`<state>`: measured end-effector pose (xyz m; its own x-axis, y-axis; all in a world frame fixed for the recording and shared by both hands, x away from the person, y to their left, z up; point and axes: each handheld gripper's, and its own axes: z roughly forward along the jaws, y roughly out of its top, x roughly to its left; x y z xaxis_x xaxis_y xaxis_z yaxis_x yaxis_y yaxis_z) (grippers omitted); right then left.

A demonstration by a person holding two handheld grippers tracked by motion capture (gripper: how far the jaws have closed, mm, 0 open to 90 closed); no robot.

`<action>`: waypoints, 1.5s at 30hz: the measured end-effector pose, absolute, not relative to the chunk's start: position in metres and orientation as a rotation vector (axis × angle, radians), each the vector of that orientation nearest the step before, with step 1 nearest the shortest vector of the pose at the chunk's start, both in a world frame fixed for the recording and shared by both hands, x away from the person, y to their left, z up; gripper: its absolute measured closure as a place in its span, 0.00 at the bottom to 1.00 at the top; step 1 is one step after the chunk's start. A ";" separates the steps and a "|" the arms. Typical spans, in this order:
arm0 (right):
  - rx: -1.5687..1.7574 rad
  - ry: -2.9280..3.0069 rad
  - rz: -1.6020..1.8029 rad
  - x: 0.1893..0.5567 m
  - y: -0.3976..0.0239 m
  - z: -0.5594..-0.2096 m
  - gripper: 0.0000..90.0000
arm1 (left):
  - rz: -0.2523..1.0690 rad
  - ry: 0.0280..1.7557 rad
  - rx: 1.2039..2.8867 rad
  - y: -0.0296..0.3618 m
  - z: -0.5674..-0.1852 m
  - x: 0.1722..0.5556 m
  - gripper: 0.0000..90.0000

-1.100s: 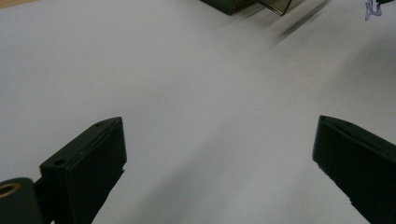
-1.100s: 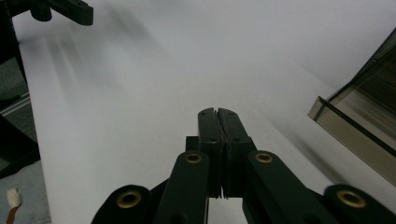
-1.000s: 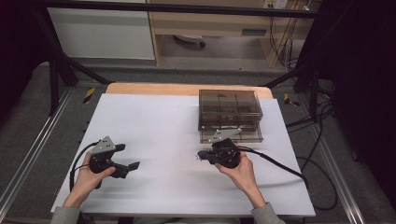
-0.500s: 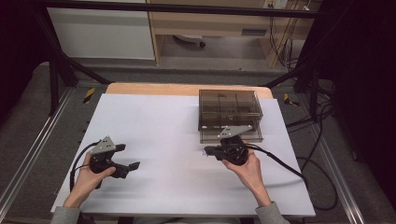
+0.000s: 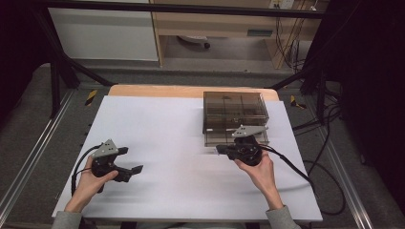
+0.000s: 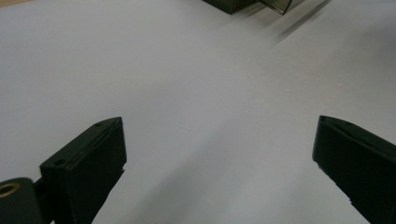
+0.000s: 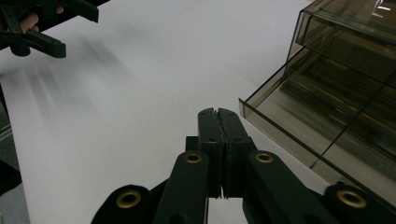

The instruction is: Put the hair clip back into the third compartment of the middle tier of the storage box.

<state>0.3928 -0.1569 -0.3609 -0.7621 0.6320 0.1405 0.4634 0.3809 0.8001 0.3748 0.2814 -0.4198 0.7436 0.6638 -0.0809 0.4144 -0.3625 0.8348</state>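
A smoky see-through plastic drawer box (image 5: 234,110) stands at the back right of the white table (image 5: 162,119), its lowest drawer pulled out a little toward me. My right gripper (image 5: 220,150) hovers just in front of that drawer, pointing left, jaws shut with nothing between them. In the right gripper view the shut jaws (image 7: 218,113) sit left of the box (image 7: 341,88), apart from it. My left gripper (image 5: 130,160) rests at the front left, open wide. The left gripper view has its jaws (image 6: 219,126) spread over bare table, the box corner (image 6: 243,4) far ahead.
A black cable (image 5: 291,164) trails from the right gripper off the table's right side. A wooden strip (image 5: 153,90) runs along the table's back edge. Metal rails flank the table. The left gripper (image 7: 42,28) appears far off in the right gripper view.
My right gripper has moved right and away from me, up close to the front of the box, jaws staying shut. The left hand has kept still.
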 end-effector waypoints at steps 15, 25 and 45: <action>1.037 2.377 1.349 0.398 -0.177 -0.355 1.00 | 0.337 0.818 2.003 0.282 -0.420 0.375 0.03; 1.068 2.343 1.346 0.402 -0.188 -0.354 1.00 | 0.336 0.817 2.004 0.282 -0.420 0.375 0.03; 1.136 2.267 1.312 0.414 -0.215 -0.352 0.99 | 0.335 0.820 2.004 0.282 -0.420 0.375 0.03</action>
<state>0.4136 -0.2153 -0.3520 -0.6489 0.7490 0.1339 0.4894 0.2762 0.8272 0.3751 0.2817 -0.4203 0.7415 0.6657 -0.0834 0.4170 -0.3599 0.8346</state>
